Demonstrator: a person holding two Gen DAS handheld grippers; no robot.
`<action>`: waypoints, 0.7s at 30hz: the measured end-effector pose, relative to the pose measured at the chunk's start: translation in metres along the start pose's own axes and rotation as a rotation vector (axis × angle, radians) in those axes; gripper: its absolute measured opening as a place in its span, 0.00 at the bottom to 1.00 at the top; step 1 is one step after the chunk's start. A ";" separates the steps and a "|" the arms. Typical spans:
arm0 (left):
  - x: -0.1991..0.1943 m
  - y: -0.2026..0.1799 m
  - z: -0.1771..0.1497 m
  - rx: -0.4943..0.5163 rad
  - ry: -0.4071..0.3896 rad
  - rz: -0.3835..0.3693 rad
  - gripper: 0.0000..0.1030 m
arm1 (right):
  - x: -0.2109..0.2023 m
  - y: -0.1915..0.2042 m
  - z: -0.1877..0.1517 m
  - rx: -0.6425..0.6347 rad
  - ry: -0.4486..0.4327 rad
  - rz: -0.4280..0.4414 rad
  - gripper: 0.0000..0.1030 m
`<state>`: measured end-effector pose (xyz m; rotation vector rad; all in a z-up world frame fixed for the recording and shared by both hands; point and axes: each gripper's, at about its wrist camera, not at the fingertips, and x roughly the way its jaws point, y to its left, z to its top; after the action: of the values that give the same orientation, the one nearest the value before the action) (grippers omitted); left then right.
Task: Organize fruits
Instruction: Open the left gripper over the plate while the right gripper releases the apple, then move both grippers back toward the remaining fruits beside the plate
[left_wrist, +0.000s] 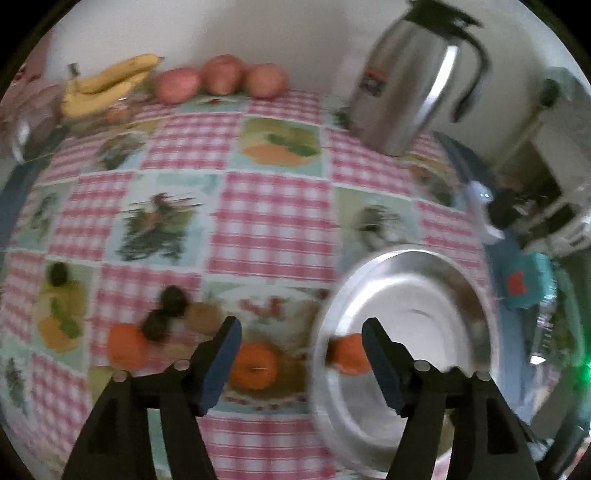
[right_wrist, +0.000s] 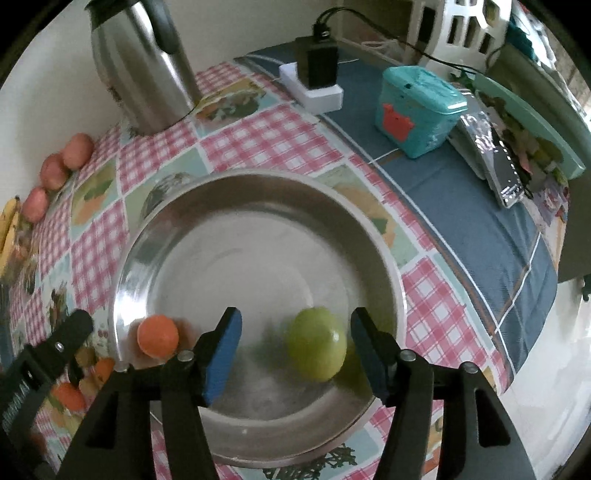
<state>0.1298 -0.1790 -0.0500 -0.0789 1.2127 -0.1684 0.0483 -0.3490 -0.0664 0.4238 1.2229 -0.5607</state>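
Note:
A steel plate (right_wrist: 258, 192) lies on the checked tablecloth and holds a green fruit (right_wrist: 317, 343) and an orange (right_wrist: 158, 335). My right gripper (right_wrist: 295, 347) is open above the plate, with the green fruit lying loose between its fingers. My left gripper (left_wrist: 301, 360) is open at the plate's left rim (left_wrist: 369, 266), and the orange in the plate (left_wrist: 349, 354) shows beside its right finger. On the cloth to its left lie another orange (left_wrist: 125, 345), two dark round fruits (left_wrist: 164, 314) and a brown one (left_wrist: 201, 315). Bananas (left_wrist: 107, 83) and three red apples (left_wrist: 221, 79) sit by the wall.
A steel thermos jug (right_wrist: 140, 62) stands at the back. A teal box (right_wrist: 417, 110), a white power strip with a black adapter (right_wrist: 314, 81) and a shiny packet (right_wrist: 495, 158) lie on the blue cloth to the right. The table edge runs along the right.

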 end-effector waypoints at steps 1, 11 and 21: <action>0.002 0.006 0.000 -0.010 0.006 0.028 0.71 | 0.000 0.003 -0.001 -0.013 0.001 -0.002 0.61; 0.006 0.059 0.000 -0.114 0.017 0.175 1.00 | 0.001 0.028 -0.008 -0.101 0.005 0.043 0.65; -0.008 0.083 -0.008 -0.102 -0.049 0.243 1.00 | -0.007 0.043 -0.012 -0.144 -0.043 0.095 0.87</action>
<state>0.1269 -0.0955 -0.0575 -0.0236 1.1714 0.1069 0.0636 -0.3070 -0.0630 0.3444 1.1871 -0.3954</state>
